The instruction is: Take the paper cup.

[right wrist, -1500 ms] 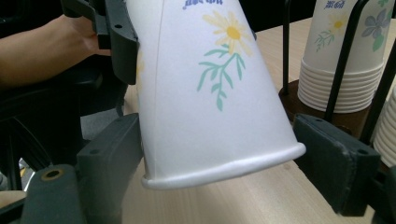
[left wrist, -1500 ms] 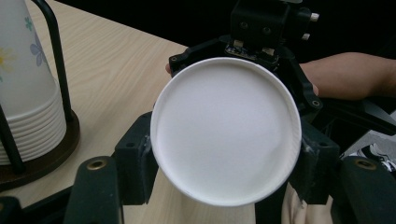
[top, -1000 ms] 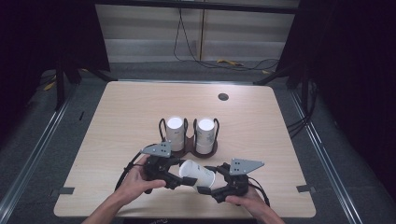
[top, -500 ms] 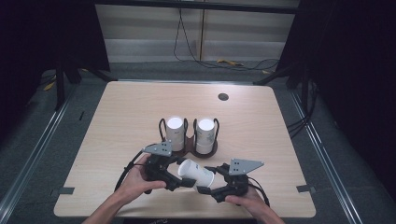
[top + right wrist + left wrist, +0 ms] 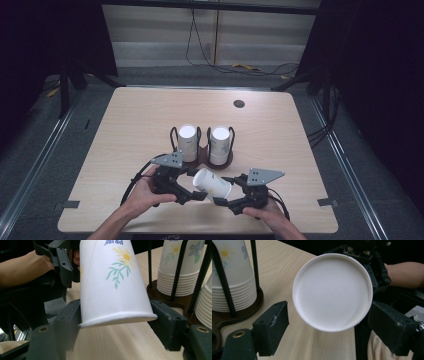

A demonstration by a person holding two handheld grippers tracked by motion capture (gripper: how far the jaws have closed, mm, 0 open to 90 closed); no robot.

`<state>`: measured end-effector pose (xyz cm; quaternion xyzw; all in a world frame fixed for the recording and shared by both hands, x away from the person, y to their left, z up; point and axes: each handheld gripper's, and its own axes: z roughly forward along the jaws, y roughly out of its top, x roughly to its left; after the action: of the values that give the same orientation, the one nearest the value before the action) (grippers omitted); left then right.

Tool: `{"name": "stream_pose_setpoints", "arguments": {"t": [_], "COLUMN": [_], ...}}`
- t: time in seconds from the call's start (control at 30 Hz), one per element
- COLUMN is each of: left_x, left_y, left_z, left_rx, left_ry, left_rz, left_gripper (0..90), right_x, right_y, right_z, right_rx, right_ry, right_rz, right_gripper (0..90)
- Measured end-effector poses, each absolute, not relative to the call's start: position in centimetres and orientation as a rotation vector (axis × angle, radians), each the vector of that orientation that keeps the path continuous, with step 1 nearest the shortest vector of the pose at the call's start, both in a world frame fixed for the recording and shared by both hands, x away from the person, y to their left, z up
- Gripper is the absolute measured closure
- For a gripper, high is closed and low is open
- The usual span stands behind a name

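A paper cup [image 5: 212, 183], lying sideways above the desk [image 5: 135, 115], is pinched at its rim by the right tongs [image 5: 224, 191]; the left tongs [image 5: 192, 186], just spread, are held clear of its base.

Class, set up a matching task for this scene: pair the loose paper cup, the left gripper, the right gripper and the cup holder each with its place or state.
1 paper cup
2 left gripper
3 right gripper
4 cup holder

a jaws open, apart from the cup's base
b holds two cup stacks
c clamped on the rim end
d lying sideways between both grippers

1-d, 2-a, 3-c, 4-b
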<state>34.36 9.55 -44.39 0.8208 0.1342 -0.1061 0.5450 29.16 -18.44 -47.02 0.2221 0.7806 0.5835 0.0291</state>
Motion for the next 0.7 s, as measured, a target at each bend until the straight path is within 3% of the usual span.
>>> {"name": "stream_pose_setpoints", "arguments": {"t": [0.7], "left_x": [34.6], "left_y": [10.1], "left_z": [-44.5], "left_rx": [2.04], "left_ry": [0.285], "left_rz": [-0.132], "left_gripper": [16.1], "right_x": [30.1], "right_y": [-19.0], "right_z": [-45.2], "right_rx": [0.669], "right_ry": [2.537], "right_rz": [1.615], "right_gripper": [30.1]}}
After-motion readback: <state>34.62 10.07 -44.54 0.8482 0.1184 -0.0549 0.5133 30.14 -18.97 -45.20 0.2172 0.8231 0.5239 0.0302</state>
